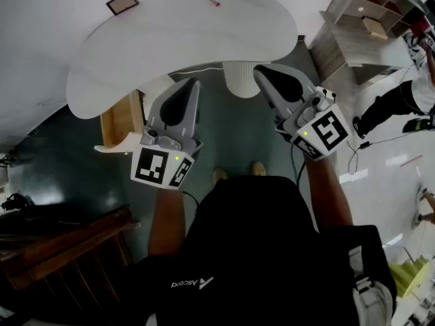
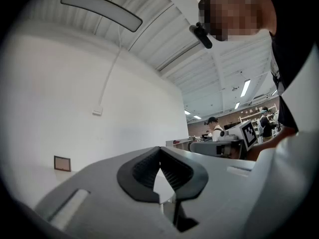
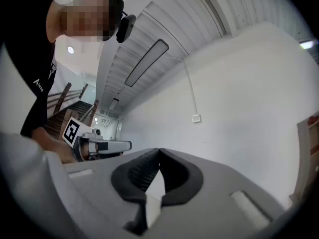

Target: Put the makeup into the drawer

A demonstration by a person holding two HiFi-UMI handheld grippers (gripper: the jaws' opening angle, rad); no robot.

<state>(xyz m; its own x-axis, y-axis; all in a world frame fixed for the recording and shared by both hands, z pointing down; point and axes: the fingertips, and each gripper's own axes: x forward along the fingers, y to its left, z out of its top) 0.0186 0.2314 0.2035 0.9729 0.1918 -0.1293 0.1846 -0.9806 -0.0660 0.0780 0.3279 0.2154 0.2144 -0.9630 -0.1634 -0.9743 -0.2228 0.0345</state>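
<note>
A small pink-red stick, possibly the makeup, lies on the far part of the white curved table. Under the table's left side stands a wooden drawer unit; I cannot tell if a drawer is out. My left gripper is held level below the table's near edge. Its jaws meet at the tips with nothing between them. My right gripper is beside it at the same height, also shut and empty. Each gripper shows in the other's view: the right, the left.
A small brown framed plate lies at the table's far left. The white table pedestal stands between the grippers. A wooden shelf unit and another person's legs are at the right. Wooden stairs lie lower left.
</note>
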